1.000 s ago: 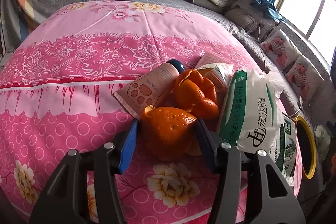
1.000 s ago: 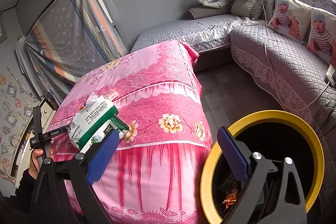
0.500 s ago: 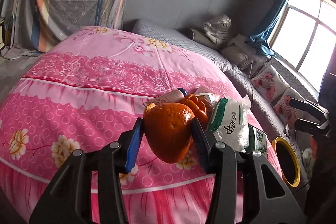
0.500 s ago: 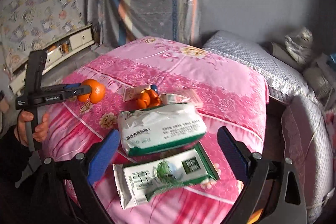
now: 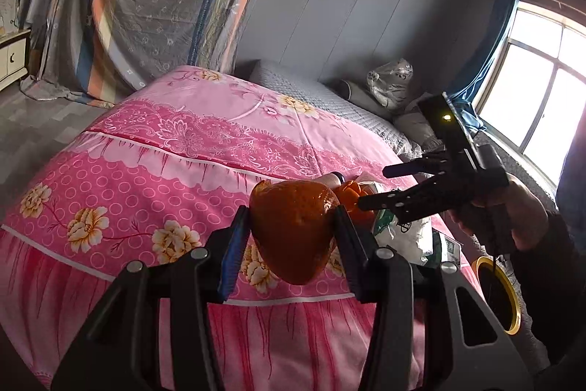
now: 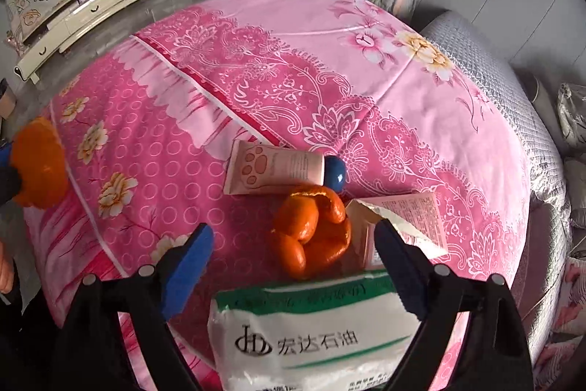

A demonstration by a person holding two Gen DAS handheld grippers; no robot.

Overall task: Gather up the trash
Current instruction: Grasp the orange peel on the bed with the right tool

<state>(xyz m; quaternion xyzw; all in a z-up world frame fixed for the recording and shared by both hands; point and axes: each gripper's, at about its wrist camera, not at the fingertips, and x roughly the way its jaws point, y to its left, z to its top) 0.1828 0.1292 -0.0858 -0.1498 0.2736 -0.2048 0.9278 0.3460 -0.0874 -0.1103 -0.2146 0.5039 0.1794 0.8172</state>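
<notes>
The left gripper [image 5: 293,229] clamps an orange peel [image 5: 293,229] at lower centre, lifted clear of the pink quilt [image 5: 175,171]. The right gripper [image 6: 293,266], jaws narrowing yet wide (nothing pinched), hangs over another orange peel [image 6: 311,233] mid-frame; a white tissue pack [image 6: 315,332] crowds the bottom edge, with bare quilt at upper left.

We see a printed pink cloth cover [image 6: 293,68] with a soft, matt weave, and on it a smooth plastic tube [image 6: 274,167] with a glossy blue cap, and a white plastic tissue pack [image 6: 315,336] with a slight sheen. The orange peel [image 5: 293,226] we hold looks dimpled and shiny; the gripper frames are matt black plastic with blue, rubbery-looking pads [image 6: 186,262]
</notes>
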